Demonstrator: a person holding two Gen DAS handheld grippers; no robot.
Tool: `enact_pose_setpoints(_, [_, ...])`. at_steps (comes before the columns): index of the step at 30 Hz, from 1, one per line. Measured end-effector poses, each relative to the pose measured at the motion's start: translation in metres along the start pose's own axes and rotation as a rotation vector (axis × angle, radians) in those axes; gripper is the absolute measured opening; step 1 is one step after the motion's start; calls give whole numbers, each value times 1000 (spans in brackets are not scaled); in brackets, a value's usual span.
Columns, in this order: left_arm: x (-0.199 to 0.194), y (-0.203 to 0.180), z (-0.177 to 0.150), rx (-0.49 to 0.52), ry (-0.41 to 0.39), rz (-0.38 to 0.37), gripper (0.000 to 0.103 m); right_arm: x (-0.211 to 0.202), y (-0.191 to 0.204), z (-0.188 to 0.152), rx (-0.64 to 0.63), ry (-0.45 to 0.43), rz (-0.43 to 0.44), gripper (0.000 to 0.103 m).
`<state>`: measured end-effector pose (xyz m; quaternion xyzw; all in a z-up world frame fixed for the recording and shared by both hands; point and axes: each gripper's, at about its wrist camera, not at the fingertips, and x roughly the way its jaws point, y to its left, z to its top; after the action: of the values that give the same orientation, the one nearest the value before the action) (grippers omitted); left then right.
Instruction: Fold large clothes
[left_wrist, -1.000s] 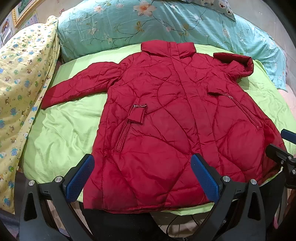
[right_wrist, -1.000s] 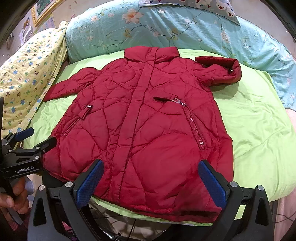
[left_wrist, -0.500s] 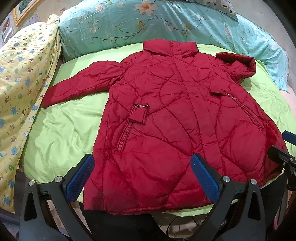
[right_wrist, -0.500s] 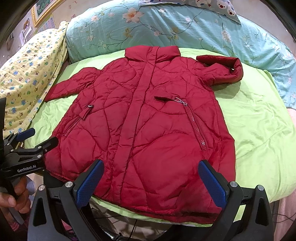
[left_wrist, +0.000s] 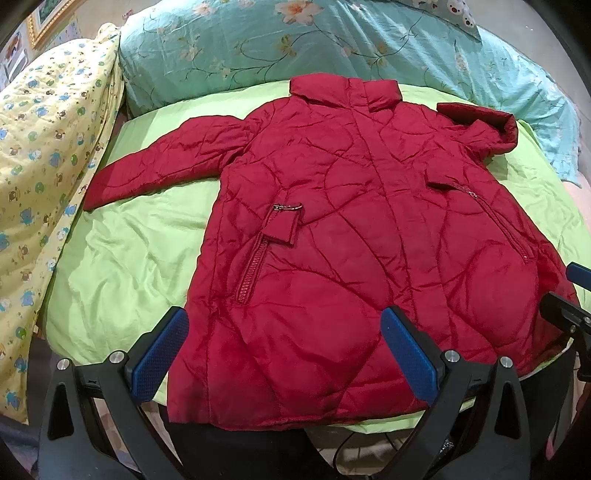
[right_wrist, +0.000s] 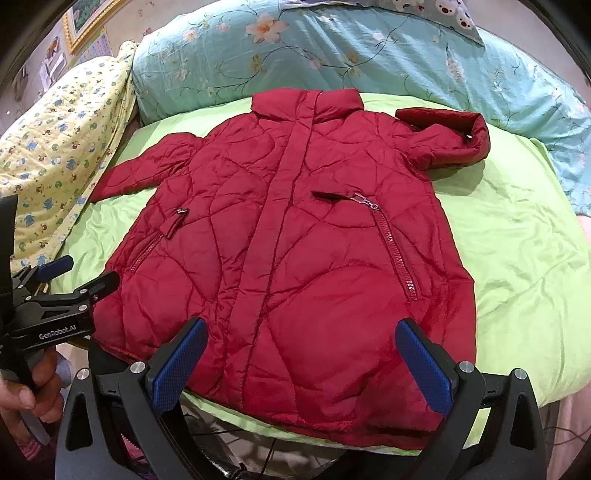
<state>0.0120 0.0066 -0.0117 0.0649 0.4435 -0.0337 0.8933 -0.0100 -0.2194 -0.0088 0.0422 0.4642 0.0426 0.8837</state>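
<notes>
- The red quilted jacket (left_wrist: 332, 229) lies face up on the green sheet (left_wrist: 129, 258), collar toward the floral duvet (left_wrist: 258, 48), hem at the near edge.
- One sleeve (left_wrist: 162, 158) stretches out; the other (right_wrist: 447, 136) is folded back.
- My left gripper (left_wrist: 284, 347) and right gripper (right_wrist: 303, 365) hover spread wide over the hem, empty.
</notes>
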Motion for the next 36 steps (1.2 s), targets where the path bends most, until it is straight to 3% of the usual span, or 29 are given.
enact_pose_setpoints(6, [6, 0, 1, -1, 6, -13, 103, 3, -3, 3, -1, -1, -3, 102])
enact_pose_setpoints(10, [11, 4, 5, -21, 4, -64, 103, 6, -7, 8, -3, 21, -13, 102])
enact_pose_setpoints(18, [28, 12, 19, -31, 51, -70, 103, 8, -27, 23, 17, 2, -26, 102])
enact_pose_setpoints(27, [46, 26, 40, -106, 69, -106, 103, 17, -66, 54, 63, -41, -53, 102])
enact_pose_setpoints(36, [60, 26, 59, -105, 37, -143, 103, 31, -111, 97, 107, -80, -63, 102])
